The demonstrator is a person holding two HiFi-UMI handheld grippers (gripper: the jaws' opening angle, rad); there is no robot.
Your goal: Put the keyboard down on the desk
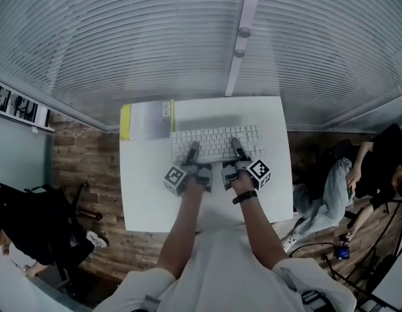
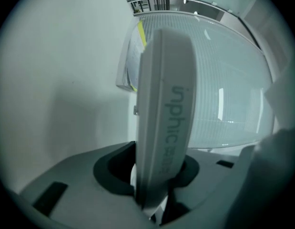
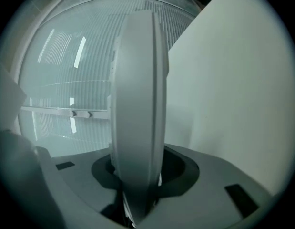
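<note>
While the left gripper (image 1: 192, 151) and right gripper (image 1: 235, 146) have their fingers clamped on the keyboard's (image 1: 217, 138) near edge, it's over the table's (image 1: 149, 187) far middle.

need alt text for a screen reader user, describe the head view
Seen from above, a person's left tongs and right tongs grip the near edge of a white keyboard over a white desk. A yellow-edged pad lies at the desk's far left corner.
</note>
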